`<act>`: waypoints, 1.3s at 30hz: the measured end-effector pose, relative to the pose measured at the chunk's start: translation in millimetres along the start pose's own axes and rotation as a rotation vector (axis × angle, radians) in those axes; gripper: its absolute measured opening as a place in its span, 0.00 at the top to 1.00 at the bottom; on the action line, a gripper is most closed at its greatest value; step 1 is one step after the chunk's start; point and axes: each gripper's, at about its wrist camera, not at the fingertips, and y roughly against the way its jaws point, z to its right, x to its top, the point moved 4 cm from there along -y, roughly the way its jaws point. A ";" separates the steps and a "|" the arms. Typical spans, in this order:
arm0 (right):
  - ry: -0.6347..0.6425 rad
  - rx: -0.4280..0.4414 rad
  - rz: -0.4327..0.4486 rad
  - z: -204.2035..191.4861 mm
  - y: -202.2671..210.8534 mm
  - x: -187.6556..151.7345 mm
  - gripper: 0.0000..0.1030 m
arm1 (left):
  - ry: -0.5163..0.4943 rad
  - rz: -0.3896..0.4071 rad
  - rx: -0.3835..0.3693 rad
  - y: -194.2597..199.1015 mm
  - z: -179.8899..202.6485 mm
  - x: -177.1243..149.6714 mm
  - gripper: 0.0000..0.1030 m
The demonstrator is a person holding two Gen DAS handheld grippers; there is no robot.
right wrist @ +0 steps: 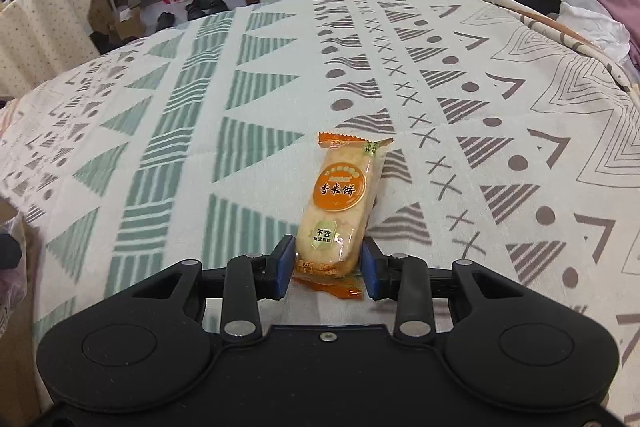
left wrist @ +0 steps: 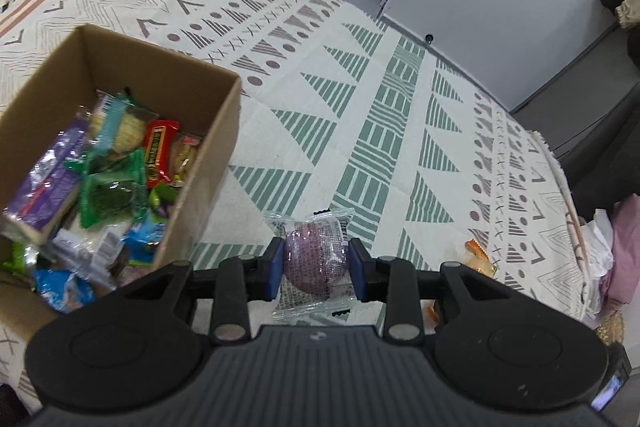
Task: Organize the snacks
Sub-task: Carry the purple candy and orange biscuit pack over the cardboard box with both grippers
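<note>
Orange rice cracker packet (right wrist: 340, 211) near end hidden between fingers (right wrist: 282, 267).

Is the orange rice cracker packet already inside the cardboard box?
No, the orange rice cracker packet lies on the patterned cloth between the right hand-held gripper's pads.

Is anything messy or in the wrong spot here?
Nothing looks spilled or broken. Two snacks are outside the cardboard box: the purple snack in the left gripper and the orange rice cracker in the right gripper.
</note>
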 end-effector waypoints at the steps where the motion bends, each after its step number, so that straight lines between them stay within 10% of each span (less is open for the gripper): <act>1: 0.007 0.006 0.003 -2.2 6.1 -1.3 0.67 | 0.002 0.004 -0.005 4.3 -0.8 -0.7 0.68; 39: 0.091 0.178 0.175 -127.6 170.1 -11.0 0.67 | 0.116 0.197 -0.071 147.4 -123.2 28.5 0.68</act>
